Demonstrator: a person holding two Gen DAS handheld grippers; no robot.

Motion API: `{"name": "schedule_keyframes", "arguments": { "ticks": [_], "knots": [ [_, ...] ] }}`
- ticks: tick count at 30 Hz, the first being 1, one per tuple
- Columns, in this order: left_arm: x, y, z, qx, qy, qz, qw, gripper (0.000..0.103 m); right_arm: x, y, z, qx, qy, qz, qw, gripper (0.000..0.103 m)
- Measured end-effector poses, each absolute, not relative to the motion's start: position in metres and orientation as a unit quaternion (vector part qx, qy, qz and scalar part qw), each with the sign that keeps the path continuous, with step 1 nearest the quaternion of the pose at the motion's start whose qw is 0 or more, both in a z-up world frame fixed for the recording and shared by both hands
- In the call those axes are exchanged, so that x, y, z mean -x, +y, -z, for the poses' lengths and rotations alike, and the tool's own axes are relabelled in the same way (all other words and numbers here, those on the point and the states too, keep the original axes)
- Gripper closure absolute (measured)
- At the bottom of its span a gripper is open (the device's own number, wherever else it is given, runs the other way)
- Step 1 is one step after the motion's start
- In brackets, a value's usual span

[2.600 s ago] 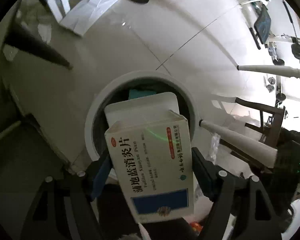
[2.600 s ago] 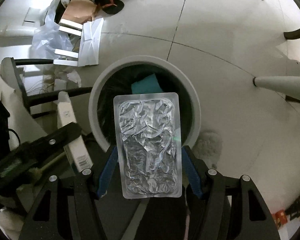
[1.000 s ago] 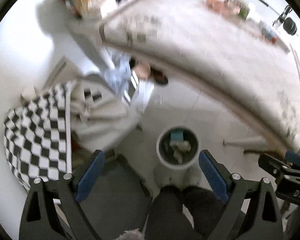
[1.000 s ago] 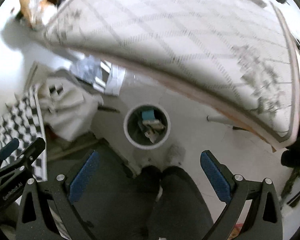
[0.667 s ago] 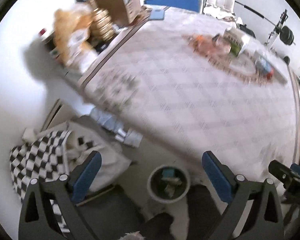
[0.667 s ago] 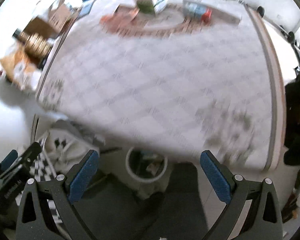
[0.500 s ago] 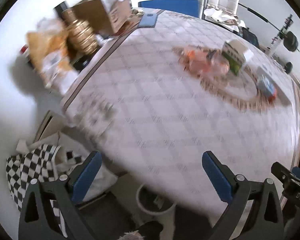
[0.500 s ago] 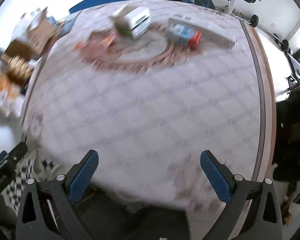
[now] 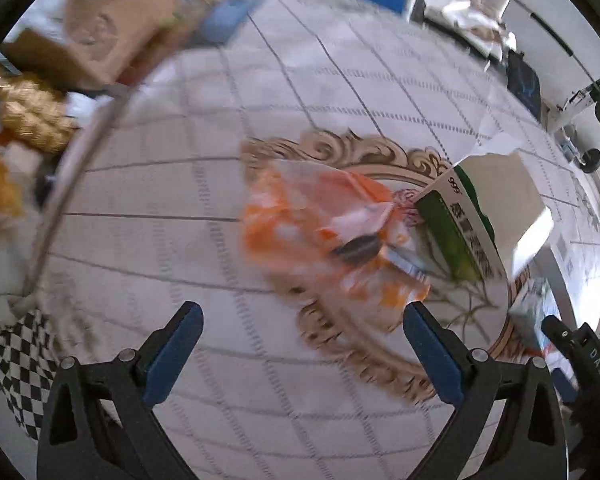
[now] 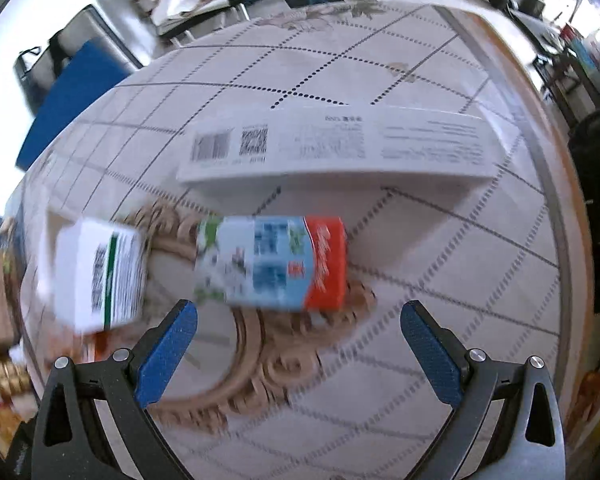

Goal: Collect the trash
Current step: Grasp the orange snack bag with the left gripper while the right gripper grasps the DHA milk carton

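An orange and white crumpled wrapper (image 9: 328,232) lies on the patterned tablecloth (image 9: 180,184), just beyond my left gripper (image 9: 300,328), which stands open and empty above it. A green and white medicine box (image 9: 484,216) leans to the wrapper's right. In the right wrist view, a light blue carton with a red end (image 10: 276,264) lies just past my right gripper (image 10: 298,324), open and empty. The green and white box (image 10: 100,272) lies to its left, and a long white box (image 10: 340,148) lies behind it.
A cardboard box (image 9: 100,32) and golden packets (image 9: 32,112) stand off the table's far left. A checkered cloth (image 9: 16,364) hangs low on the left. The table's brown edge (image 10: 556,184) runs down the right. Chairs and clutter stand beyond the table.
Both grippers have let their items fall into the round bin and swung away from it, up over the table. The bin has left both views; the trash on the table now lies close below.
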State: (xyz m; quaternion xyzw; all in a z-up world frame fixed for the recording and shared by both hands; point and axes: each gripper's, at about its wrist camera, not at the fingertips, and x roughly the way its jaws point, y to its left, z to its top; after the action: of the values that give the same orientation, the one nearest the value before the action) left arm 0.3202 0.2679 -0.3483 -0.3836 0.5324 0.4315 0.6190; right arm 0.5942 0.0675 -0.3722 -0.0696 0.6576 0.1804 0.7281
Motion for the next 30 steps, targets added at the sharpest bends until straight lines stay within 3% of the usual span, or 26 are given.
{"name": "schedule_keyframes", "arguments": {
  "ticks": [2,8,10,12,17,30],
  "knots": [
    [-0.329,0.278,0.363,0.403,0.537,-0.422,0.609,0.003,-0.601,0.076,0.383,0.059,0.669,-0.179,0.719,0.000],
    [-0.338,0.289,0.379,0.411,0.536,-0.422,0.605,0.067,-0.607,0.094,0.404,0.062,0.677,-0.170,0.714,0.000],
    [-0.337,0.287,0.378,0.404,0.536,-0.421,0.611,0.071,-0.608,0.097,0.403,0.063,0.673,-0.167,0.718,0.000],
    [-0.338,0.284,0.374,0.384,0.539,-0.420,0.620,0.087,-0.610,0.101,0.402,0.082,0.662,-0.166,0.727,0.006],
    [-0.330,0.269,0.357,0.338,0.544,-0.418,0.645,0.097,-0.600,0.097,0.389,0.106,0.636,-0.189,0.741,0.009],
    [-0.280,0.211,0.296,0.251,0.524,-0.414,0.700,0.100,-0.515,0.050,0.343,0.147,0.573,-0.316,0.742,0.009]
  ]
}}
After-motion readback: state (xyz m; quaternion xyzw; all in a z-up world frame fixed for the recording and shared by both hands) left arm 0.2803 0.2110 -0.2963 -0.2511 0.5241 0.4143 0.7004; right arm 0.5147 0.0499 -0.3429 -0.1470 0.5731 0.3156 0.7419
